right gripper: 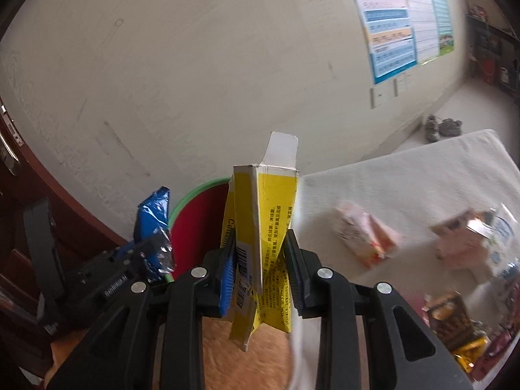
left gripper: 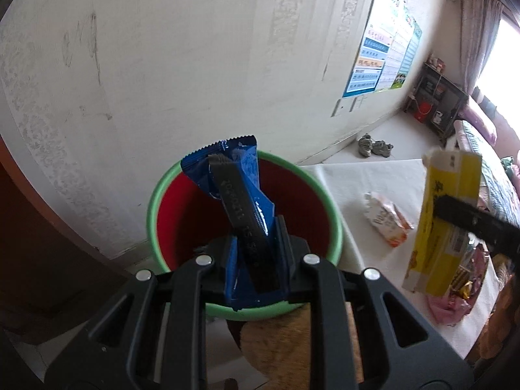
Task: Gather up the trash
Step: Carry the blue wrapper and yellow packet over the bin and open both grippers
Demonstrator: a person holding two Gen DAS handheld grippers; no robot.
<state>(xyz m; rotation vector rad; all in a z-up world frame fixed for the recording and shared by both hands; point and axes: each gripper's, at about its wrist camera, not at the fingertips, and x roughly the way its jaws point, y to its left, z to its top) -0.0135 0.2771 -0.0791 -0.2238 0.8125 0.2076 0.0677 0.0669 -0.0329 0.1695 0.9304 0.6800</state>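
Pinching a blue wrapper [left gripper: 250, 175], the left fingers [left gripper: 227, 195] clench; right fingers [right gripper: 294, 260] clamp a yellow carton [right gripper: 276, 214].

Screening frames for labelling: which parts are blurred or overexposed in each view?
Left wrist: the window is blown out white; the blue foil wrapper in the left tool is sharp. Right wrist: packets on the white tablecloth are smeared; the yellow cardboard box is crisp.

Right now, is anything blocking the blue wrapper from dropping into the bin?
Nothing visible. The left tool holds the blue wrapper directly over the red bin, whose opening is unobstructed. The yellow box in the right tool hangs off to the side.
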